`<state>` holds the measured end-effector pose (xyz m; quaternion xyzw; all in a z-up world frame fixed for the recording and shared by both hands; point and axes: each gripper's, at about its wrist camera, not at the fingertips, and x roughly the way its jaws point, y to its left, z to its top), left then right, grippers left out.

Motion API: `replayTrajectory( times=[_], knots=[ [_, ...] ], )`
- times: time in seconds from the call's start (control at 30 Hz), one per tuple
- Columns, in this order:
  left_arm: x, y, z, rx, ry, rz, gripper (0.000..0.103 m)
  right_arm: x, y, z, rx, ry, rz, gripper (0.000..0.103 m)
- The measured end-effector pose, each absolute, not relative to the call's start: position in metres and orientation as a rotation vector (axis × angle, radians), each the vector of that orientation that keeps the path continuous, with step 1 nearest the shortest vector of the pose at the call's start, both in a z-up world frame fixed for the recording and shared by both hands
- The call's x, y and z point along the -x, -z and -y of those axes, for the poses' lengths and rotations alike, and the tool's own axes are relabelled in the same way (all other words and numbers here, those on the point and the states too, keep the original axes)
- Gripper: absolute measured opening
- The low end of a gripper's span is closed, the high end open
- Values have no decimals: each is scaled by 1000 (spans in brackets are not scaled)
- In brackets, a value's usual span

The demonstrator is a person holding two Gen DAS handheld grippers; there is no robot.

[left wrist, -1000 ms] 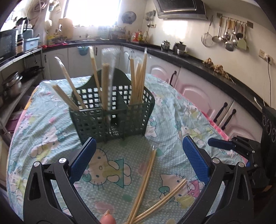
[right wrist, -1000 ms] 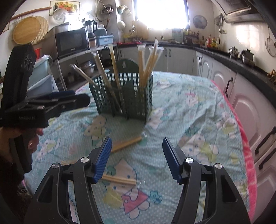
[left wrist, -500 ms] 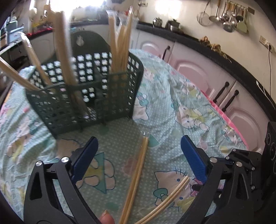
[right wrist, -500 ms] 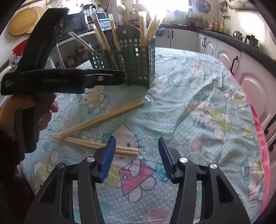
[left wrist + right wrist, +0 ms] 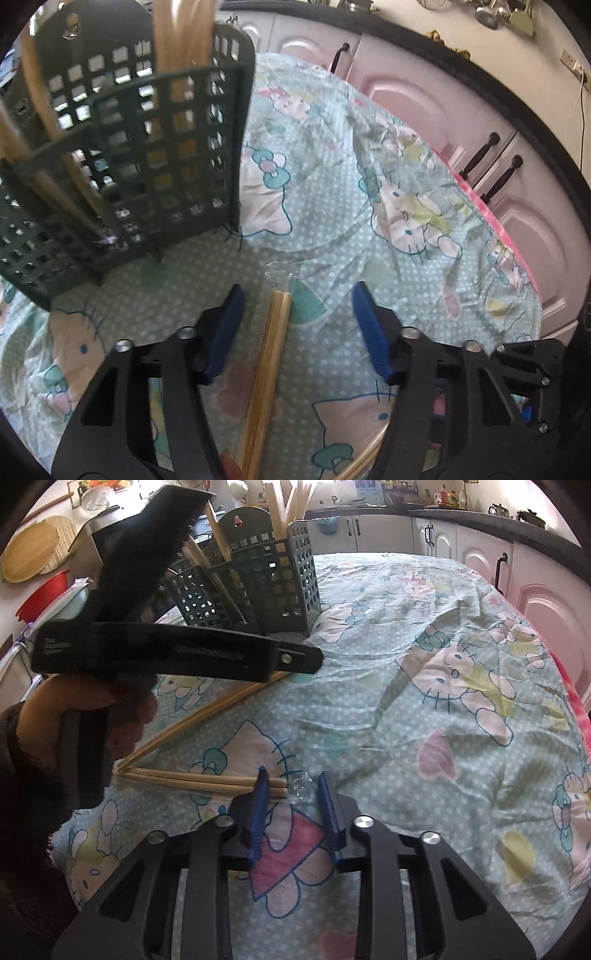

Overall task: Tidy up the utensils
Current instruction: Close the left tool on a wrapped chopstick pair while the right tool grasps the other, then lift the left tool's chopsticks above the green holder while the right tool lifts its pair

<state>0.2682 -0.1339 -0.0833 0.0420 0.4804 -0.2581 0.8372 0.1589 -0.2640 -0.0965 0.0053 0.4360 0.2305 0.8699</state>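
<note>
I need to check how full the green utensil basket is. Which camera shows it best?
The right wrist view: the whole green basket stands upright, chopsticks rising from its compartments. The left wrist view shows it too close, blurred and cut off at the frame edge.

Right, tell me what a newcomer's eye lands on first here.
The dark green basket at the table's far side, bristling with upright chopsticks. Then the two loose pairs on the cartoon-cat cloth: the left tongs open astride one pair, the right tongs open at the wrapped tip of the other pair.
</note>
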Motion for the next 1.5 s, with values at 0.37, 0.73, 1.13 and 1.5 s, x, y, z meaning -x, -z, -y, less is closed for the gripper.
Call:
replayTrajectory(
  times=[0.37, 0.73, 1.13, 1.5],
  knots=[
    [-286, 91, 132, -112, 502, -1047, 11, -157, 93, 261, 6, -462, -889, 5],
    [-280, 63, 99, -5, 501, -998, 3, -157, 65, 259, 8, -484, -809, 5],
    [-236, -21, 47, 64, 472, -757, 3, -153, 9, 238, 49, -533, -667, 4],
    [-208, -64, 17, 106, 438, -627, 3, -150, -30, 209, 104, -593, -573, 4]
  ],
)
